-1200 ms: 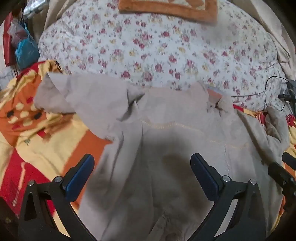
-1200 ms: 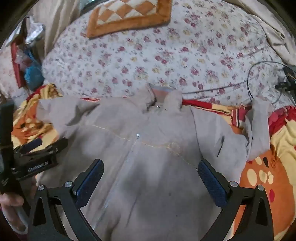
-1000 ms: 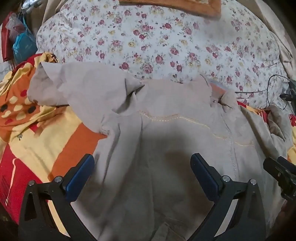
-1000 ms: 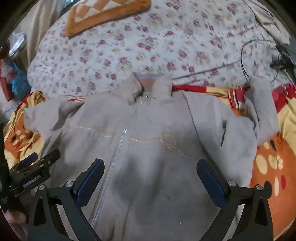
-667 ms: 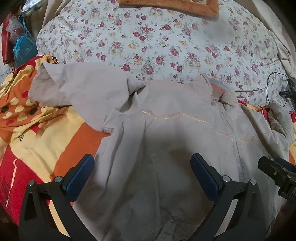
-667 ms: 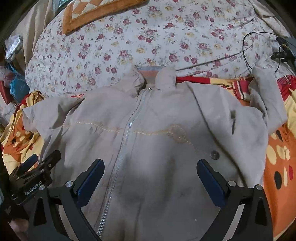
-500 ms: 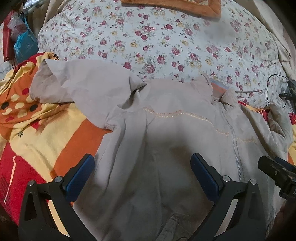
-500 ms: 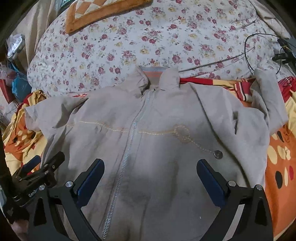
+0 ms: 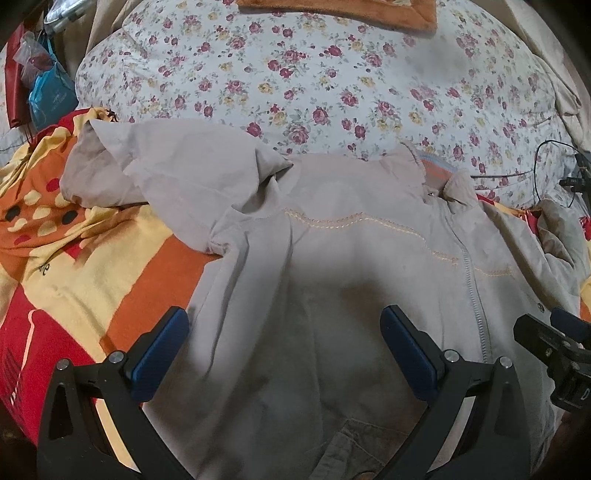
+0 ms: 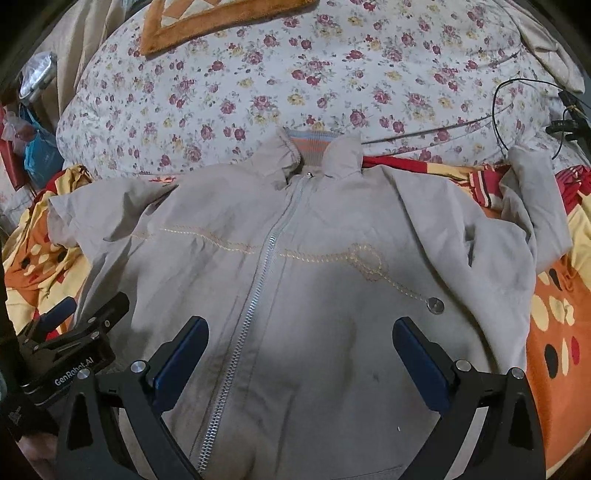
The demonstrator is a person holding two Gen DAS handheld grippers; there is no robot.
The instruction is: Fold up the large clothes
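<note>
a: what's closest in the left wrist view?
b: the left gripper (image 9: 282, 347), released, its blue pads spread wide with nothing between them. it hangs over the lower front of the beige jacket (image 9: 332, 280).

a: and the right one?
b: the right gripper (image 10: 299, 350) is also released, pads wide apart, empty. it sits above the jacket's lower front, with the zipper (image 10: 258, 291) running up just right of its left pad.

a: where does the jacket lie?
b: front side up on the bed, on a red, orange and yellow blanket (image 9: 74, 258). it is zipped to the collar (image 10: 317, 151). a line of pale stitching (image 10: 295, 254) crosses the chest and ends near a round button (image 10: 435, 305) on the side toward the right gripper.

a: the sleeves?
b: one sleeve (image 9: 147, 173) spreads out crumpled over the blanket on the left gripper's side. the other sleeve (image 10: 535, 206) is bent up at the far right of the right wrist view, its end lying on the blanket.

a: what's beyond it?
b: the collar touches a floral quilt (image 10: 295, 66). farther still, an orange patterned cushion (image 10: 221, 18) lies on the quilt. a black cable (image 10: 502, 99) loops over the quilt on the right, and a blue bag (image 9: 51, 96) sits at the far left edge.
</note>
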